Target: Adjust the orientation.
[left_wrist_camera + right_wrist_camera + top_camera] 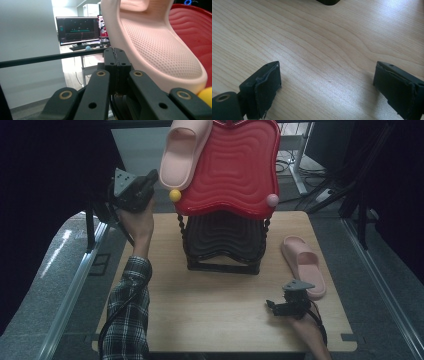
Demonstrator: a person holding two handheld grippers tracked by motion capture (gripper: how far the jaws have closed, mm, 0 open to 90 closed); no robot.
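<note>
The left gripper [150, 179], raised at ten o'clock of the table [210, 320], has its jaws pressed together on nothing, just beside the pink slipper [182, 152] lying on the red tray [240, 170]. The right gripper [272, 306], at five o'clock, is spread wide over bare wood, near the second slipper [304, 265] at three o'clock.

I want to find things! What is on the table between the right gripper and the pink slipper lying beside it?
Nothing. In the high view, bare wooden table lies between the right gripper and the pink slipper; they sit close together.
</note>
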